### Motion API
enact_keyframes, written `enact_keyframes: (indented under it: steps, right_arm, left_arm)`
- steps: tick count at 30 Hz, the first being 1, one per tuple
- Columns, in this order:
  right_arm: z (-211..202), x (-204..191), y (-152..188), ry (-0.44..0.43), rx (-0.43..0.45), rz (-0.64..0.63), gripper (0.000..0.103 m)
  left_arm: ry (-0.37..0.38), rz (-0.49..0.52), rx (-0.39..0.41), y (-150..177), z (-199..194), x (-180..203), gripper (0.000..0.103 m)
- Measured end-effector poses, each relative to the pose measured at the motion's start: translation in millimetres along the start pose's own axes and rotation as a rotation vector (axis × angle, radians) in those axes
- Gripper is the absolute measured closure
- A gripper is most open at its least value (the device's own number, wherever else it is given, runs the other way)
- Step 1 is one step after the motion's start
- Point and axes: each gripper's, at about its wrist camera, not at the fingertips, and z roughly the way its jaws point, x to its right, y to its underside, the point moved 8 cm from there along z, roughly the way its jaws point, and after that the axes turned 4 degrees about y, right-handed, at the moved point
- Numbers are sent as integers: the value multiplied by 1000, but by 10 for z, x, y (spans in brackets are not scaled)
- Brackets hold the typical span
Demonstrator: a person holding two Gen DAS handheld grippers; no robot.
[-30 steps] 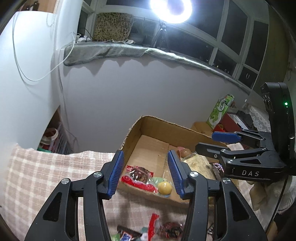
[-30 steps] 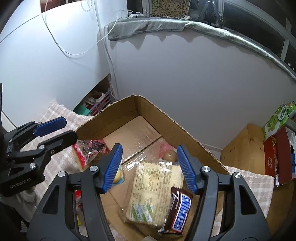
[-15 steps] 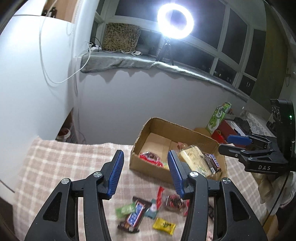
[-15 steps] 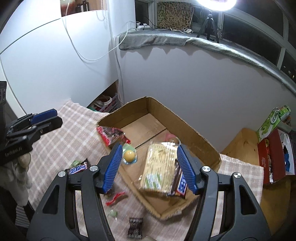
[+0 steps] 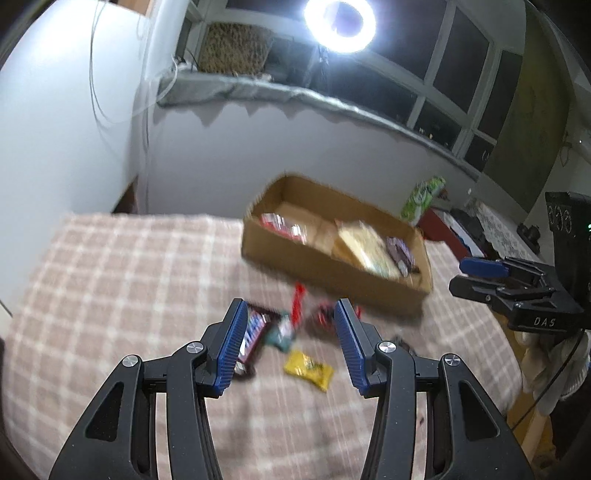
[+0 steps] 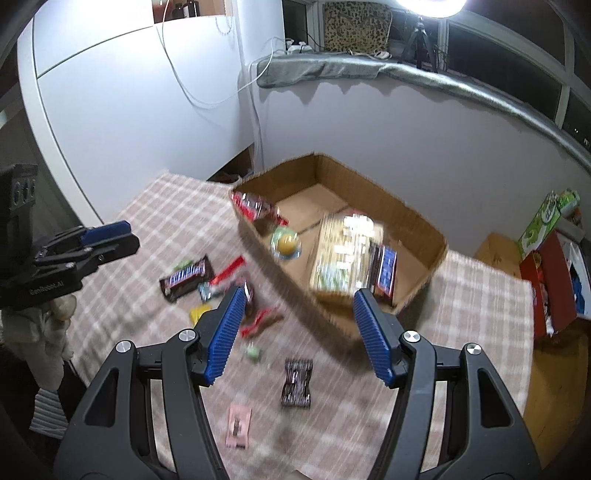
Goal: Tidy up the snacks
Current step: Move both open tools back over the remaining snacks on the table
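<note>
Both the left gripper [image 5: 290, 341] and right gripper [image 6: 299, 334] hang spread and empty above loose snacks [image 6: 186, 276] near the cardboard box [image 6: 421, 221]

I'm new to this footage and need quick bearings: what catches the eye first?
The open cardboard box at the far side of the checked tablecloth, already holding a large clear-wrapped packet and other snacks. Next, the loose snacks on the cloth in front of it, notably a Snickers bar and a small yellow packet. Above, a ring light glares by the dark window.
</note>
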Motion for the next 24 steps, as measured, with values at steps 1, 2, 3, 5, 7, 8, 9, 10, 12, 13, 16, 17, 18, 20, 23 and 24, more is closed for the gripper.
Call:
enact_keyframes:
  steps: [1,2,3,5,7,8,9,10,12,13,16,17,18,20,23,24]
  right_arm:
    - [6,6,72,0,-8,3,39]
    - [19,11,136,1,-16,5,39]
    - [31,18,199,5,-23,7,39]
    - [65,29,321,8,-40,13,39]
    - [101,36,440,5,-57,21,39]
    - [115,36,490,4,-63,23,39]
    - [132,38,544,3,-71,26,39]
    - [154,34,594,1,-80,25,39]
    - [207,21,679,-2,-100,21,39]
    - [242,17,724,-2,-111,20,39]
    - [341,10,826,-7,-139,24,39]
    - [375,10,851,-8,-148,24,39]
    - [400,5,865,-8,-155,23,39]
    - [454,-1,895,-10,-166,24,39]
    - [507,10,910,-17,-172,32,39]
    - [521,17,912,-17,-174,33,39]
  left_arm:
    - [2,0,-17,69,36,14,55]
    - [2,1,-31,126,70,30,55]
    - [4,2,-52,206,123,46,55]
    - [7,0,-77,330,179,77,55]
    - [10,0,-95,420,220,105,55]
    - [12,-2,-104,470,242,117,55]
    - [14,-6,-117,522,274,125,55]
    - [16,-11,-125,561,292,128,55]
    - [23,-18,-149,648,350,149,55]
    - [26,-18,-157,677,374,155,55]
    - [31,-23,-187,745,460,164,55]
    - [31,-23,-195,755,488,161,55]
    - [31,-25,-203,755,519,159,55]
    - [37,-30,-217,748,571,156,55]
    - [37,-25,-226,717,644,155,55]
    - [42,-24,-230,698,668,163,55]
